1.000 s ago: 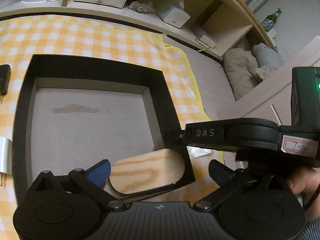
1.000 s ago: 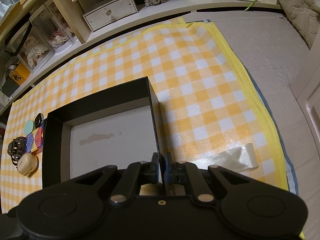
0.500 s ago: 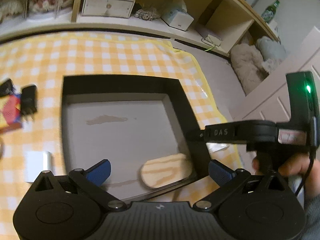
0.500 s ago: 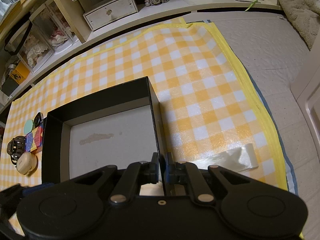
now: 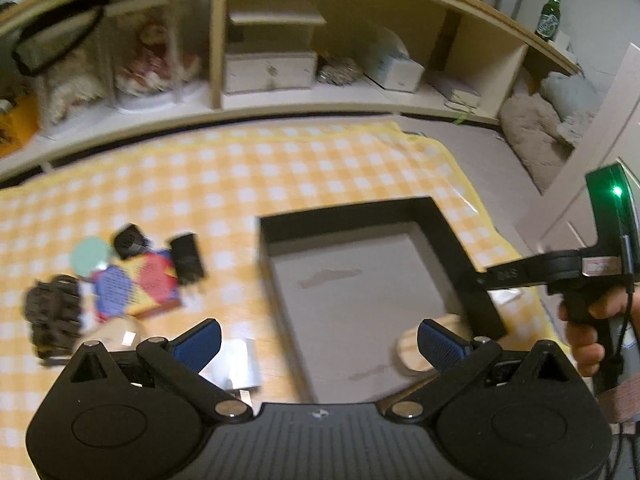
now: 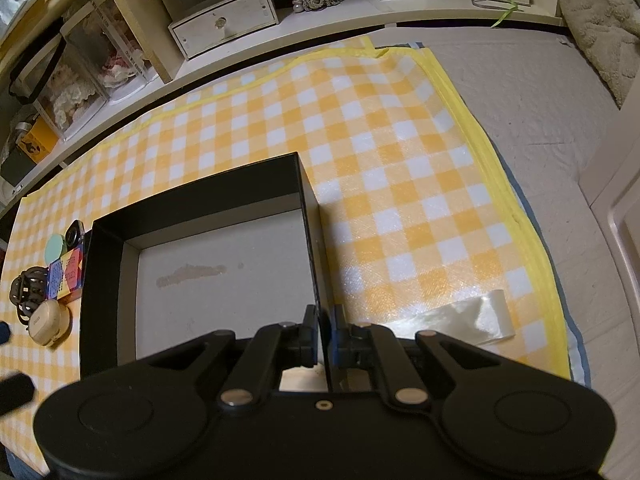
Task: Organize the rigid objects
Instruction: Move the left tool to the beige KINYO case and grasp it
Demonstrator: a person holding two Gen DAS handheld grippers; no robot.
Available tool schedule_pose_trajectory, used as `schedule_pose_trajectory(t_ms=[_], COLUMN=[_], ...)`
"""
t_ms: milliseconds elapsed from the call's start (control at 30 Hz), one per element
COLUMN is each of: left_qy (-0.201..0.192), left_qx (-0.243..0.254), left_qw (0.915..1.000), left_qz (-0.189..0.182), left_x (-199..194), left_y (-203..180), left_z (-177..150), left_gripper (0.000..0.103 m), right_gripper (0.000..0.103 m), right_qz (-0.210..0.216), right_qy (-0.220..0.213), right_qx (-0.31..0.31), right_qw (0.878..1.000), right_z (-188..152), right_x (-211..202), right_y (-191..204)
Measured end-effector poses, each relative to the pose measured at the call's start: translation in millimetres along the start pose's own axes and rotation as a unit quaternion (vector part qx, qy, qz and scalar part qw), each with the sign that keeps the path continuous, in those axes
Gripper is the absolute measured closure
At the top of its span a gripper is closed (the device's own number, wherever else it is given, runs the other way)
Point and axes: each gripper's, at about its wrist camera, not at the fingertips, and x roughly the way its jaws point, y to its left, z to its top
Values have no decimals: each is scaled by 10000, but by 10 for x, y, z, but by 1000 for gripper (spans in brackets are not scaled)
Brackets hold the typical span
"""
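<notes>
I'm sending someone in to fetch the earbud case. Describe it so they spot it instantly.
Start at the open black cardboard box on the yellow-and-white checked mat. Beside the box wall opposite the one that the right gripper's fingers pinch sits a cluster of small items. The cream, rounded, pebble-shaped earbud case lies nearest the camera there, the only pale glossy one.

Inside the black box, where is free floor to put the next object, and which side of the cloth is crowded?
The black box holds only a wooden piece in its near corner, by the wall that the right gripper pinches. Its remaining grey floor is bare. Left of the box it is crowded: colourful box, black charger, mint disc.
</notes>
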Motion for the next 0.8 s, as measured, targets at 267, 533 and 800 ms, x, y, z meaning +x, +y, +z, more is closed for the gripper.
schedule_pose_trajectory(t_ms=[267, 533, 800], left_qy=[-134, -11, 305], left_qx=[-114, -940, -1850], left_qw=[9983, 9892, 9736], left_qz=[547, 1128, 1303], left_x=[-165, -14, 230], left_y=[467, 983, 1363], left_z=[34, 34, -54], left_gripper=[0, 0, 0], right_gripper=[97, 97, 97], right_qz=[-5, -7, -11], right_qy=[0, 5, 6], right_qx=[-6, -9, -7], right_qw=[10000, 10000, 10000], right_z=[-2, 1, 4], right_x=[0, 0, 1], right_y=[15, 10, 2])
